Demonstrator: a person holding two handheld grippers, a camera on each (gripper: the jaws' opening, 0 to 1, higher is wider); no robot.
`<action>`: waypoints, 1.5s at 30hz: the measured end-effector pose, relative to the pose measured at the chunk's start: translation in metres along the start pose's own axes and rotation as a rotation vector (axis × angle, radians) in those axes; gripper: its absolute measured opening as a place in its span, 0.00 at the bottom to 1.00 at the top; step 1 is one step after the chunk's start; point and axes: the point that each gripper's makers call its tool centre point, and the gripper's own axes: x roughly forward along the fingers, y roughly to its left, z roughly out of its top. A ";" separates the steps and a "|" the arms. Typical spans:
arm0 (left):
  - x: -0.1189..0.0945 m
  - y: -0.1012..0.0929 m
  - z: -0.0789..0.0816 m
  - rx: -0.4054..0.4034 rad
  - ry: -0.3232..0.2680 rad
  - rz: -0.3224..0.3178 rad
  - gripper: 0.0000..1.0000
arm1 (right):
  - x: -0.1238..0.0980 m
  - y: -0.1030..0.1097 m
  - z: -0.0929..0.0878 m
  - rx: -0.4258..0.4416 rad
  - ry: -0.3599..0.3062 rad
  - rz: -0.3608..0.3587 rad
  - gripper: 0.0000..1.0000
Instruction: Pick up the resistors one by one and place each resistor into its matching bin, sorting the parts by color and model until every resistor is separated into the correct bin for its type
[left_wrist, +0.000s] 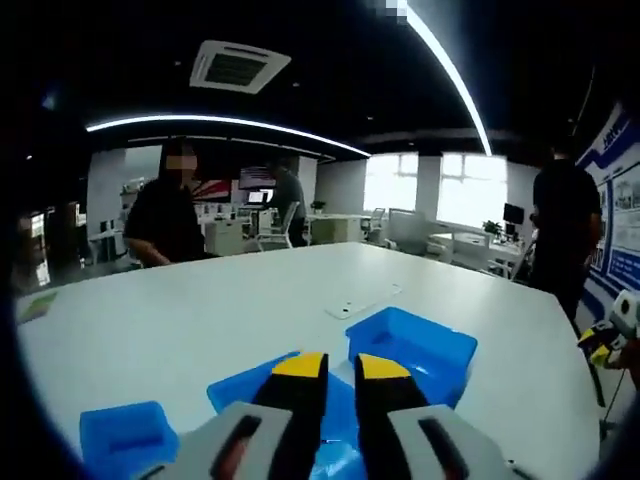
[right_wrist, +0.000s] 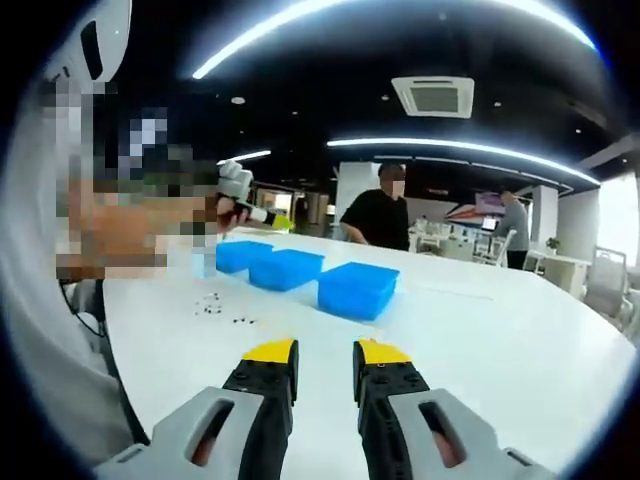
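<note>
I hold a claw in each hand over a big white table (right_wrist: 520, 330). My left claw (left_wrist: 340, 368) hangs just above the blue bins (left_wrist: 415, 345), its two yellow tips a small way apart with nothing between them. I think I keep it there so it is ready by the place where parts must go. My right claw (right_wrist: 325, 352) is low over the bare table, its tips apart too and holding nothing. In the right gripper view the three bins (right_wrist: 357, 288) stand in a row farther off, side by side, most likely so each kind of part gets its own box. The resistors (right_wrist: 215, 305) are tiny dark specks spread on the table, near the bins and off to the left of my right claw. They are too small for me to tell their colors. No part has been picked up yet, so the sorting looks like it is just at the start. My guess is the right claw should go to the specks next and pinch one gently, as they are small and could slip or roll. People stand behind the table.
</note>
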 end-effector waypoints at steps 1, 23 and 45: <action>-0.001 -0.001 -0.001 0.008 0.005 -0.004 0.14 | 0.001 0.000 0.000 0.001 0.000 0.000 0.24; -0.009 -0.043 -0.004 0.146 0.037 -0.094 0.14 | 0.006 0.003 -0.011 0.025 0.016 0.018 0.24; -0.058 -0.211 -0.136 1.072 0.596 -0.911 0.13 | 0.000 -0.004 -0.016 0.042 0.010 0.009 0.24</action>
